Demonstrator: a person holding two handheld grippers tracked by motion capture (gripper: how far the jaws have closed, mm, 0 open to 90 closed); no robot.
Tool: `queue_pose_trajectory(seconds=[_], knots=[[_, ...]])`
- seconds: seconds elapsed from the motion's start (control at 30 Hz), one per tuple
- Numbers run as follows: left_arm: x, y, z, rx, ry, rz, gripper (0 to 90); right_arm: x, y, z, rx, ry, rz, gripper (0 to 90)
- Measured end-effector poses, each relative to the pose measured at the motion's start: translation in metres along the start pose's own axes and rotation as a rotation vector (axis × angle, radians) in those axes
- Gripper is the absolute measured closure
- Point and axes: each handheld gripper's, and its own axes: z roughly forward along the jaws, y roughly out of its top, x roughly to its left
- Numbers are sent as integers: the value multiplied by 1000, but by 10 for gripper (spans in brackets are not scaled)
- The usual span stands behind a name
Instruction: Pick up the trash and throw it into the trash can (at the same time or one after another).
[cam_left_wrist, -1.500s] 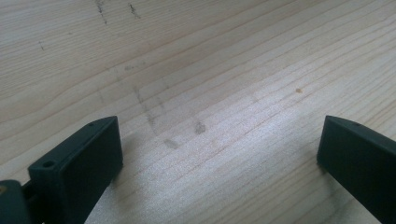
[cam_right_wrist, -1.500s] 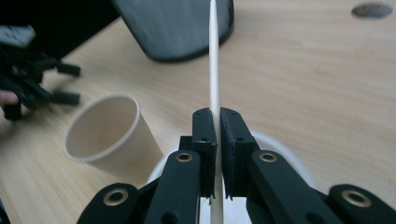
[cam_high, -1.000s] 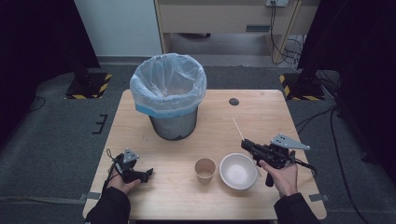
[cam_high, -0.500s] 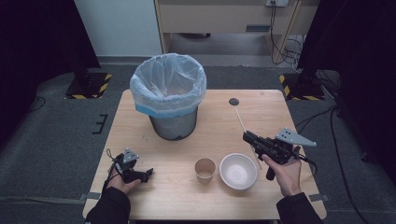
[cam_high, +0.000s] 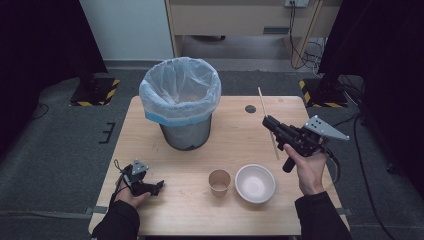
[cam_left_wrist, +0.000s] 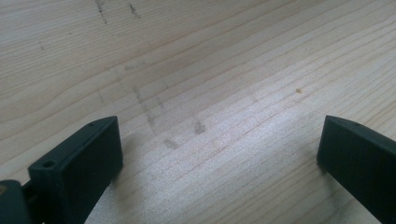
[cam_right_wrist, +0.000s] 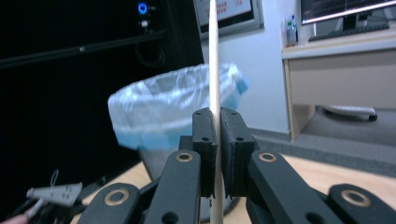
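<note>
In the high view, nearest the person at about 7 o'clock on the table (cam_high: 150, 125), the left gripper (cam_high: 159, 185) lies low on the wood in the left hand (cam_high: 131, 192). The left gripper view shows its two black jaws released and standing wide apart, with bare wood grain between them.

At 6 o'clock, near the front edge, a paper cup (cam_high: 219, 181) stands upright, and just beside it toward 5 o'clock sits a white bowl (cam_high: 255, 183); the two are close but apart.

At about 3 o'clock the right hand (cam_high: 307, 165) holds the right gripper (cam_high: 266, 121) lifted above the table, pointing toward 10 o'clock. Its jaws are clenched on a thin wooden stick (cam_high: 268, 122), which runs steeply from 12 toward 6 o'clock across the jaw tips. The right gripper view gives what the high view cannot: the stick (cam_right_wrist: 214, 60) pinched flat between the pads, rising upright past the top of the frame and sticking out below the jaws.

Farther off, at 11 o'clock, a bin lined with a pale plastic bag (cam_high: 180, 100) stands open-mouthed; the right gripper view has the bin (cam_right_wrist: 173, 112) straight behind the stick. A small dark disc (cam_high: 250, 109) lies at 1 o'clock.

Open tabletop lies between the bin and the right gripper, and along the far right edge.
</note>
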Motion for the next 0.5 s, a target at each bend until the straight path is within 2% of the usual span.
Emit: queue_pose_trajectory(seconds=[0.07,0.27,0.43,0.5], knots=[[0,0,0,0,0,0,0,1,10,7,-26,0,-3,858],[0,0,0,0,0,0,0,2,24,22,-61,-6,-1,858],[0,0,0,0,0,0,0,2,30,31,-71,-13,-4,858],[0,0,0,0,0,0,0,3,37,40,-82,-16,-11,858]])
